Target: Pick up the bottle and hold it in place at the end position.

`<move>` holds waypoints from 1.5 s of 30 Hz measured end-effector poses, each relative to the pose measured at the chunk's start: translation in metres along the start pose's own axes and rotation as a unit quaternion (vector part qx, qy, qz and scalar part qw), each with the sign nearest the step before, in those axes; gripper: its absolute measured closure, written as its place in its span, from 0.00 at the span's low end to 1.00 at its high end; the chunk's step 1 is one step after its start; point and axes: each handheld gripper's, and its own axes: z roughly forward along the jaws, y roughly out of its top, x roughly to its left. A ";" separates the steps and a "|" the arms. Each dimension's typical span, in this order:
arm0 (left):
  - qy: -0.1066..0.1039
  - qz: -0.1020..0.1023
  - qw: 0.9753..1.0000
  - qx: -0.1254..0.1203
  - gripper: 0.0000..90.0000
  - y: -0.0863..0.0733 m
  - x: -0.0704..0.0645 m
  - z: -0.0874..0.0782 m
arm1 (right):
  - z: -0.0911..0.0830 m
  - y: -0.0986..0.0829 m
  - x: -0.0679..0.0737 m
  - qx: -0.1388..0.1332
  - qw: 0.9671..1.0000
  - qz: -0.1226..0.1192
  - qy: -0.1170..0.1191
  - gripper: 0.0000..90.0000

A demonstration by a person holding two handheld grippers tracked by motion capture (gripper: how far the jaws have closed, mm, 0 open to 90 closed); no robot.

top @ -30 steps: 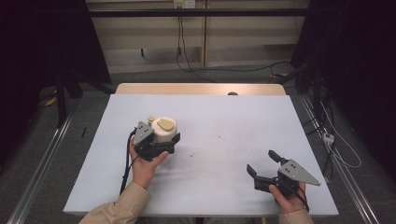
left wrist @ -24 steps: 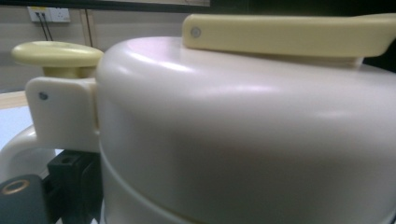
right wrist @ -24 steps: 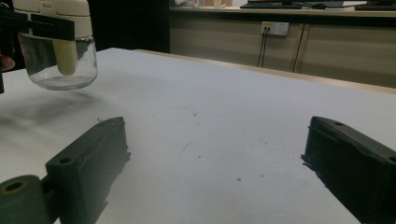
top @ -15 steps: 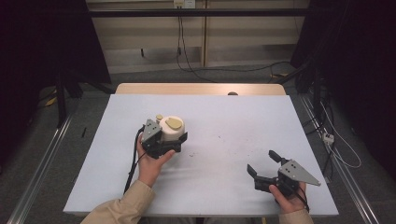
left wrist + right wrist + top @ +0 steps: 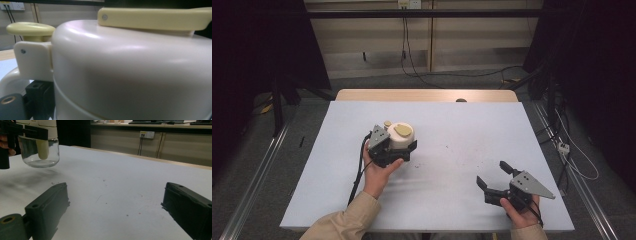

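**Left claw holds the cream-lidded jar above the tabletop**

I can read no brand, label or writing on anything here; the jar's lid is plain cream plastic and the claws are unmarked black.

Counting what I see: 1 jar, 2 claws, 1 tabletop.

My left claw [image 5: 398,146] is clenched around the jar [image 5: 399,136], gripping it at the cream lid section. In the high view the jar sits left of the tabletop's [image 5: 462,130] middle, right in front of my left hand [image 5: 379,170]. From the right gripper view I see the jar's clear glass bowl [image 5: 40,151] hanging free below the black jaws, lifted off the surface with its shadow beneath, and a cream part reaching down inside the glass. The left gripper view is pressed close against the lid [image 5: 130,72]: a domed cream body, 1 flat yellowish lever [image 5: 155,18] across the top with 1 small metal pin at its end, and 1 round yellowish knob [image 5: 30,29] at the side above a hinge bracket, also with 1 pin.

My right claw [image 5: 496,176] is released, its 2 jaws spread wide with nothing between them, low over the near right part of the tabletop, well apart from the jar. The white surface carries a few small dark specks.
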 end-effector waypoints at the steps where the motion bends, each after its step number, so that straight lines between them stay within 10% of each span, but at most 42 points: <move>1: 0.000 0.000 1.000 0.000 0.07 0.000 0.000 0.000 | 0.000 0.000 0.000 0.000 1.000 0.000 0.000 0.06; 45: -0.013 -0.001 1.000 0.007 0.07 0.007 -0.006 0.034 | -0.002 0.000 -0.002 -0.003 1.000 0.002 -0.002 0.06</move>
